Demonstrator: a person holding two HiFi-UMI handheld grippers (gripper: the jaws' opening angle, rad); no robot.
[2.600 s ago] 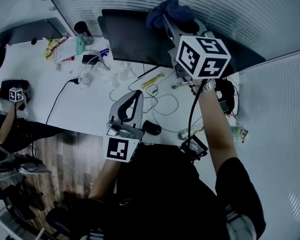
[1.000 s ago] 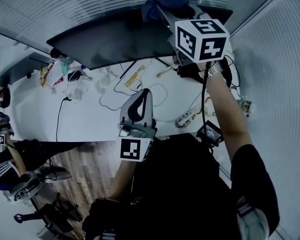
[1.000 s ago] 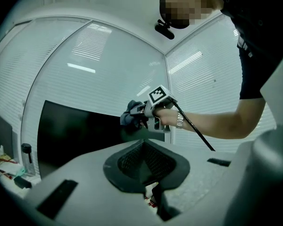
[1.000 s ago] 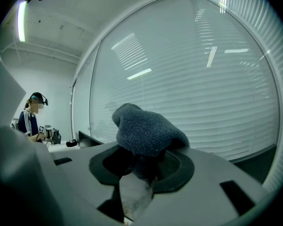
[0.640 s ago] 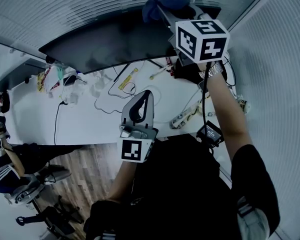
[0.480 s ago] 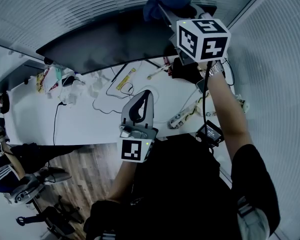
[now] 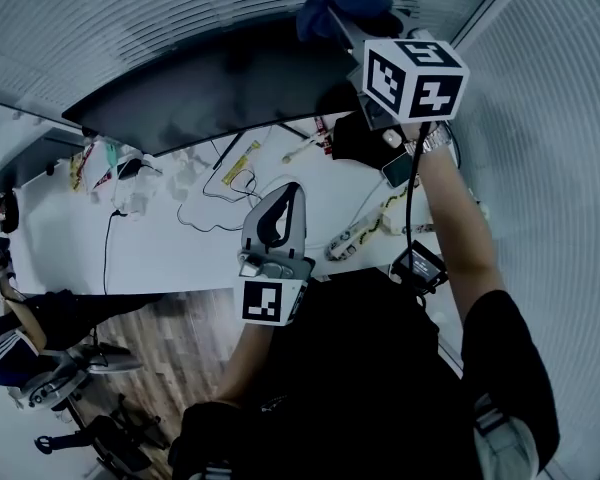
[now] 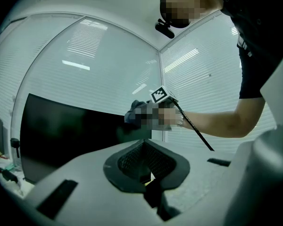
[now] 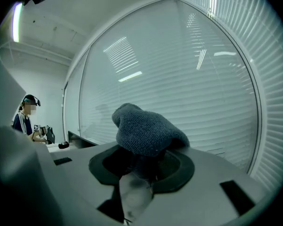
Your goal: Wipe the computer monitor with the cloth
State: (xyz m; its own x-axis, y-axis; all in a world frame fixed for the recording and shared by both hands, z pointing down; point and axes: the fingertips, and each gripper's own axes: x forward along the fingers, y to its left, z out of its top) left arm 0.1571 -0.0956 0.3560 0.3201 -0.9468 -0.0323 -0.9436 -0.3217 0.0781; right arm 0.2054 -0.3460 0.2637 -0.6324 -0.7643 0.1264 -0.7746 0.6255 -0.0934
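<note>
The wide dark curved monitor (image 7: 220,83) stands at the back of the white desk (image 7: 180,238). My right gripper (image 7: 337,18) is raised at the monitor's upper right corner, shut on a bunched blue-grey cloth (image 7: 345,0). In the right gripper view the cloth (image 9: 148,130) bulges out over the closed right gripper (image 9: 144,163), with window blinds behind it. My left gripper (image 7: 291,190) hangs low over the desk's front edge, jaws together and holding nothing. The left gripper view looks past the left gripper (image 8: 145,161) at the monitor (image 8: 70,135).
Cables, a power strip (image 7: 352,236), a phone (image 7: 395,170) and small clutter (image 7: 120,173) lie on the desk. Window blinds (image 7: 180,18) run behind the monitor. Another person (image 7: 15,318) sits at the lower left, and a second dark screen (image 7: 20,156) stands at the left.
The head view has swung, so the monitor and desk sit further left. The right gripper keeps the cloth at the monitor's upper right and has edged right. The left gripper has barely moved.
</note>
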